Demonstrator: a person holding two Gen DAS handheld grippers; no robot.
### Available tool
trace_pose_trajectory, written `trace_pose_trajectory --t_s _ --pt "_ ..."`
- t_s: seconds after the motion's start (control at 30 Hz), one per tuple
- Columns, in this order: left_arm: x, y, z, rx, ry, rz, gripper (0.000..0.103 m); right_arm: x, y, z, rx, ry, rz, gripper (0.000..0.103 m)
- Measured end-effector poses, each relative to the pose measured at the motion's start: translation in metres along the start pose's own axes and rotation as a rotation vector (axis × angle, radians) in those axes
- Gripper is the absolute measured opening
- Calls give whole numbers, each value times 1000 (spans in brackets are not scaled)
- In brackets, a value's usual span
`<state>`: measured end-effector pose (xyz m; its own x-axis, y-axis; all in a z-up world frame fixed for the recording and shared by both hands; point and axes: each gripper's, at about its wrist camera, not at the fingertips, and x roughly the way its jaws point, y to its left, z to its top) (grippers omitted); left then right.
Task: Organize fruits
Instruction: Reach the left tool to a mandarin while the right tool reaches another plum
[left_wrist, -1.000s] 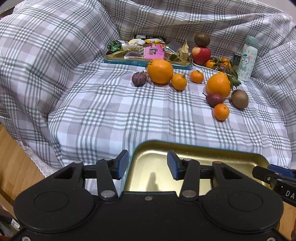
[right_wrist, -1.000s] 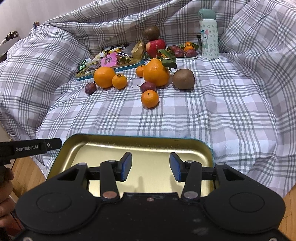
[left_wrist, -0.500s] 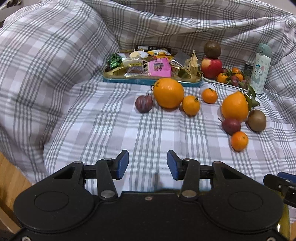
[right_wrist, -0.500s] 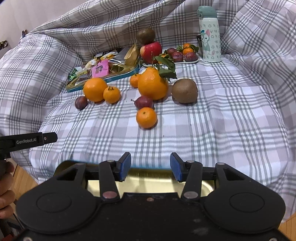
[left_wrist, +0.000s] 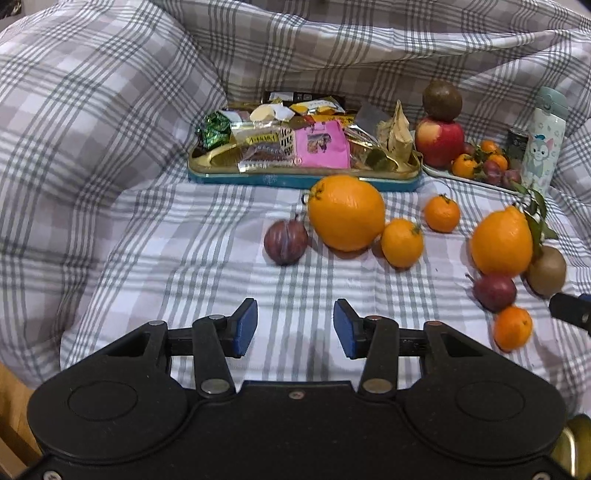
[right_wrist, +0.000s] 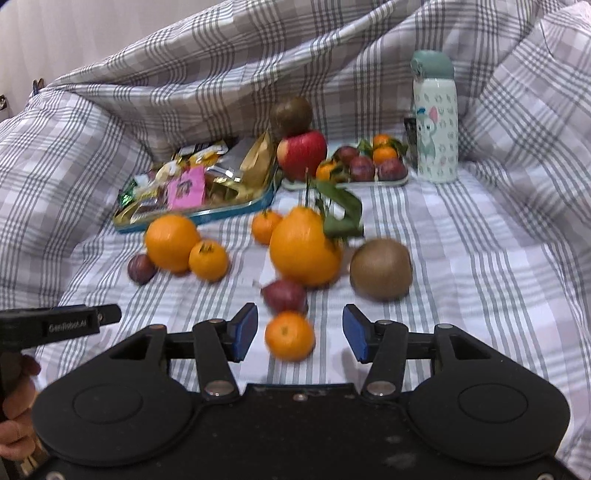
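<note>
Between the blue pads of the right gripper (right_wrist: 300, 334), whose jaws have just been opening and stand apart, sits a small mandarin (right_wrist: 289, 335) on the checked bedcover (right_wrist: 480, 258); the pads look clear of its skin on both sides, so nothing is held yet. It is probably light and a little soft, with a loose rind that slides under pressure, so a hold across its widest part, with gentle closing, looks safest. Just behind it lies a dark plum (right_wrist: 285, 294), close to touching, and a deep reach could nudge that one away on the yielding cloth. Behind the plum stand a large leafy orange (right_wrist: 304, 251) and a brown kiwi (right_wrist: 381, 268).

The left gripper (left_wrist: 294, 328) also has its jaws apart, with only bare cloth between them. Ahead of it lie another plum (left_wrist: 285, 242), a big orange (left_wrist: 346, 212) and a mandarin beside it (left_wrist: 402, 242), touching the orange.

Farther back, a tin of snack packets (left_wrist: 303, 181) and a white plate (right_wrist: 369, 181) with small fruit sit against the pillows, a red apple (right_wrist: 302, 153) at the plate's end. A drinks bottle (right_wrist: 435, 118) stands upright beside the plate, well apart from the nearest fruit
</note>
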<state>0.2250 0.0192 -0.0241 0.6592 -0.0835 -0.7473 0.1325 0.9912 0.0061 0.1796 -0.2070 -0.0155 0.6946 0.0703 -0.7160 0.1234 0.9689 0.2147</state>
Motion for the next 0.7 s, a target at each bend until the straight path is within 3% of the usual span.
trace_pose_trajectory --t_s 0.33,0.7 --pt "32 -3 19 20 13 -6 53 42 2 20 -12 21 -13 54" --pt "37 -36 26 47 21 -141 53 64 2 17 -17 57 -4 54"
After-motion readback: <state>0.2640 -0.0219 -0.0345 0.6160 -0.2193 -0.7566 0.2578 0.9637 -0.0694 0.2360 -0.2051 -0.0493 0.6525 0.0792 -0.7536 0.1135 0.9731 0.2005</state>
